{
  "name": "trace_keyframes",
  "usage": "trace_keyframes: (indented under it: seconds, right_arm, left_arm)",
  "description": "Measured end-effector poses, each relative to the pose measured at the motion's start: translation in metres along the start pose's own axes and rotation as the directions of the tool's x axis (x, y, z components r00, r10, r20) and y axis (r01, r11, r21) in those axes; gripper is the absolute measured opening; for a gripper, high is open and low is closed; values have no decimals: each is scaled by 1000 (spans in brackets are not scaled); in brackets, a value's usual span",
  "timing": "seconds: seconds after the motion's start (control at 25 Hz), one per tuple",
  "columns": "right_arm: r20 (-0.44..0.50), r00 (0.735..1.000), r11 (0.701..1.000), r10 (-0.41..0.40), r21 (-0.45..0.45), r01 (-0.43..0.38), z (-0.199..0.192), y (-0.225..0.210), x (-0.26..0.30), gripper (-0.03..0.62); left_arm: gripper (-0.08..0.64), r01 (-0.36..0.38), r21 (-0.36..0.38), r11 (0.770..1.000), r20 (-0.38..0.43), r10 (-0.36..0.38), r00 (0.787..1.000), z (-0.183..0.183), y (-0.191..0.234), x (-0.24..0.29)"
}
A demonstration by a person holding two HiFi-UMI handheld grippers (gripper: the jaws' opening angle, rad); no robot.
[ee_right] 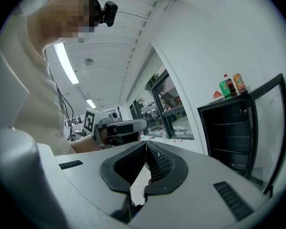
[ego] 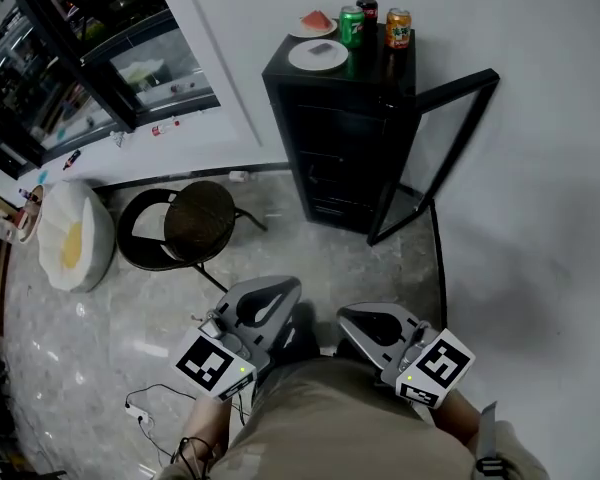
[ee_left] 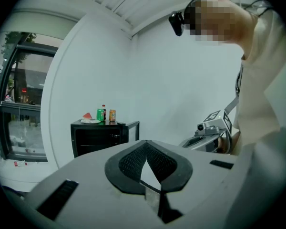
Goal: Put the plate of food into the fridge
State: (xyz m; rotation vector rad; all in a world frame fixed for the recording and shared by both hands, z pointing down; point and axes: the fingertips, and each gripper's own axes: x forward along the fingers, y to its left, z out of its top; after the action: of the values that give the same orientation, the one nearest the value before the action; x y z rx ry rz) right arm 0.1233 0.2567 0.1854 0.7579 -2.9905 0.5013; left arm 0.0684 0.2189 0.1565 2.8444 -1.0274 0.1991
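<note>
Approach step, nothing picked yet: I have the left gripper (ego: 267, 300) and right gripper (ego: 372, 323) low and side by side, each with its jaws pressed together and nothing between them. The fridge (ego: 345, 138) is straight ahead of both and well apart from them. It's a black, boxy mini unit whose glass door (ego: 442, 143) is already swung open on the right gripper's side, with shelves showing inside. Two round white plates sit on its flat top. The nearer plate (ego: 318, 55) holds a flat dark piece and the far plate (ego: 313, 24) a red wedge, likely watermelon; which one the task means I can't tell. Beside them stand a green can (ego: 351, 26), an orange can (ego: 398, 28) and a dark bottle (ego: 367, 3), crowded close. Next I'd say: close in, open one gripper, pinch a plate rim, keep it level, clear the cans. The plates look smooth and slippery, and the gripper pads are black ribbed rubber. The floor is glossy stone.
</note>
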Motion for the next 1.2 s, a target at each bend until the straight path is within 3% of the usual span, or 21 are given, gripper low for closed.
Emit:
trace_keyframes:
  seconds: [0.28, 0.48, 0.84, 1.2]
  right_arm:
    - [-24, 999, 999, -42, 27, 43, 0, -21, 25, 20]
    - [-84, 996, 999, -35, -6, 35, 2, -30, 59, 20]
    - [-113, 991, 996, -66, -70, 59, 17, -50, 112, 20]
    - [-137, 979, 985, -149, -105, 135, 24, -64, 150, 20]
  left_arm:
    - [9, 1, -13, 1000, 40, 0, 999, 0, 49, 9]
    - [9, -21, -71, 997, 71, 26, 997, -1, 92, 6]
    - [9, 5, -95, 995, 102, 4, 995, 1, 149, 8]
    - [9, 66, -105, 992, 125, -52, 991, 0, 194, 11]
